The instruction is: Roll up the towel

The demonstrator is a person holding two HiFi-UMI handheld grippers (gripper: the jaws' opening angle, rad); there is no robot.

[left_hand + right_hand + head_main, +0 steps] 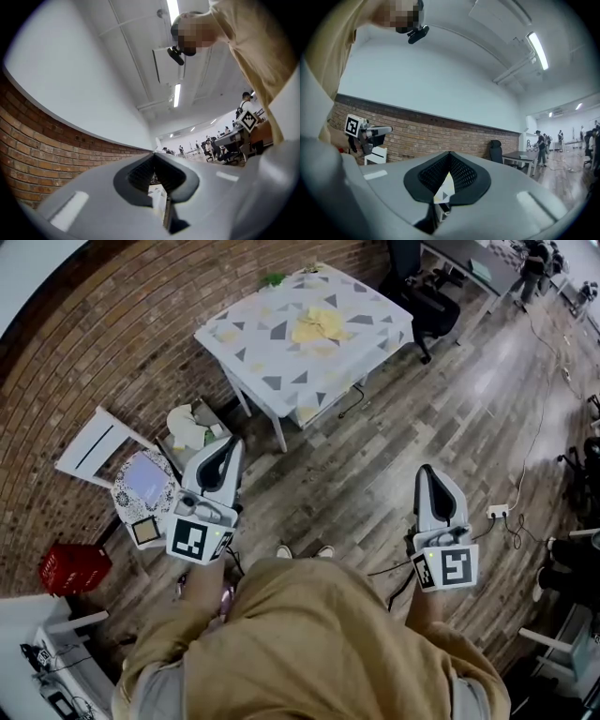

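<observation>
— Where was the towel?

— The yellow towel point(319, 324) lay crumpled near the middle of the table point(246, 345), on its triangle-patterned cloth. Its folds were too small to read. Something green point(273, 279) at the table's far edge was too small to name.

— And the grippers?

— Both were well short of the table, on the person's side. The left gripper point(229, 444) had its jaws pressed together with nothing in them. The right gripper point(427, 472) was likewise closed and empty. In each gripper view only a sliver of the patterned cloth showed through the notch under the jaws.

— Room to move?

— Bare wood floor point(375, 456) lay between the person and the table's near corner. A brick wall point(103, 324) ran close along the table's left side. A black office chair point(424, 298) stood just beside the table's right edge, and a white chair point(94, 448) stood to its left.
</observation>
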